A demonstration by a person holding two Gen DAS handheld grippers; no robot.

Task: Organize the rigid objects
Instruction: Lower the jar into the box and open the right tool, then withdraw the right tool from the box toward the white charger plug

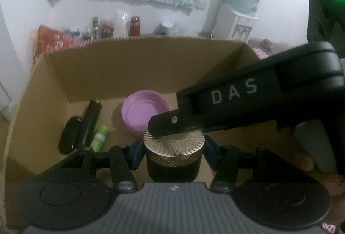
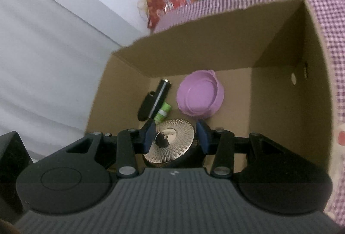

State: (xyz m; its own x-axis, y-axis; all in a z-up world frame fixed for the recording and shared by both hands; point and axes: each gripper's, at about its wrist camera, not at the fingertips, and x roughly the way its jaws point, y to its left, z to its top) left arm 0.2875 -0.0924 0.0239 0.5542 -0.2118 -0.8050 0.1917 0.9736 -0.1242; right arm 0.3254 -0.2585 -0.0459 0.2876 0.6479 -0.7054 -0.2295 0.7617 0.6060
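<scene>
A dark glass jar with a gold patterned lid (image 1: 173,143) sits between the fingers of my left gripper (image 1: 173,156), which is shut on the jar's body inside the cardboard box (image 1: 133,65). My right gripper (image 2: 175,136) is above the jar's lid (image 2: 172,143), its blue pads (image 2: 149,136) spread to either side, open. The right gripper also shows in the left wrist view (image 1: 237,104), its tip over the lid. On the box floor lie a purple lid (image 1: 145,114), a black tube (image 1: 90,121), a black oval case (image 1: 70,134) and a small green bottle (image 1: 99,138).
The box (image 2: 215,44) stands on a purple checked cloth (image 2: 327,18). Bottles, jars and a red packet (image 1: 54,39) line the wall behind. A water dispenser (image 1: 241,7) stands at the back right.
</scene>
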